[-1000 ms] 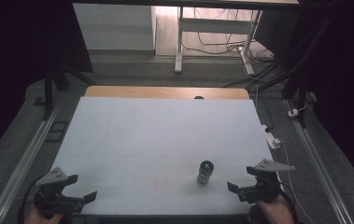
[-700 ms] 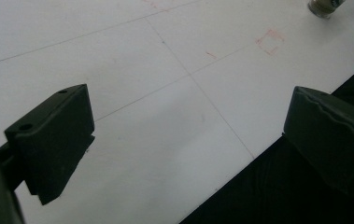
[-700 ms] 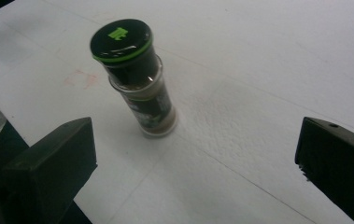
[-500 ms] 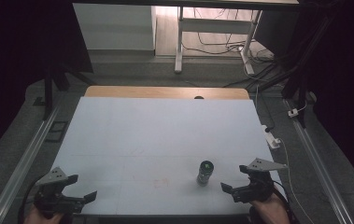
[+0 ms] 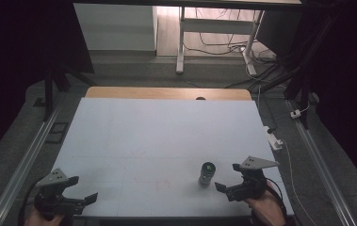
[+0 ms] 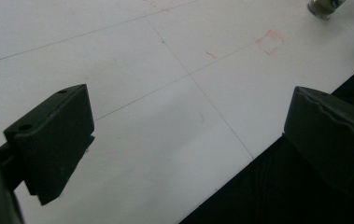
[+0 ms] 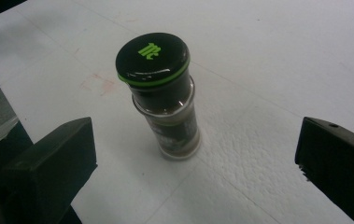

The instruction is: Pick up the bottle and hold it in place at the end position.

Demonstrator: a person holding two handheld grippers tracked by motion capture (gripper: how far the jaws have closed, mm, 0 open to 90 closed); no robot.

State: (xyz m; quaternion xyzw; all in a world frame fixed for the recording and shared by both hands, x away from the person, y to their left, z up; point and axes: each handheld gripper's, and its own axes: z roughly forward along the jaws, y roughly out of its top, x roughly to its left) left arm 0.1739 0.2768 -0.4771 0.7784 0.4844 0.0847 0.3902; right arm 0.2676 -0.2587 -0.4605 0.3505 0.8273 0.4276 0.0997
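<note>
Upright, long axis vertical, cap up: cylindrical glass jar (image 7: 165, 100) with glossy black cap on matte white table (image 5: 157, 136), just beside right gripper (image 5: 226, 187), jaws spread; left gripper (image 5: 79, 200) likewise spread.

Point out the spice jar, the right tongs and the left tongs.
spice jar (image 7: 153, 55): right gripper view, on its black lid.
right tongs (image 5: 225, 187): high view, midway between the open jaw tips.
left tongs (image 5: 85, 189): high view, midway between the open jaw tips.

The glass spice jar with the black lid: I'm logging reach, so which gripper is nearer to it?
Right. The right gripper sits open just beside the glass spice jar; the left gripper is open at the table's opposite near corner.
</note>
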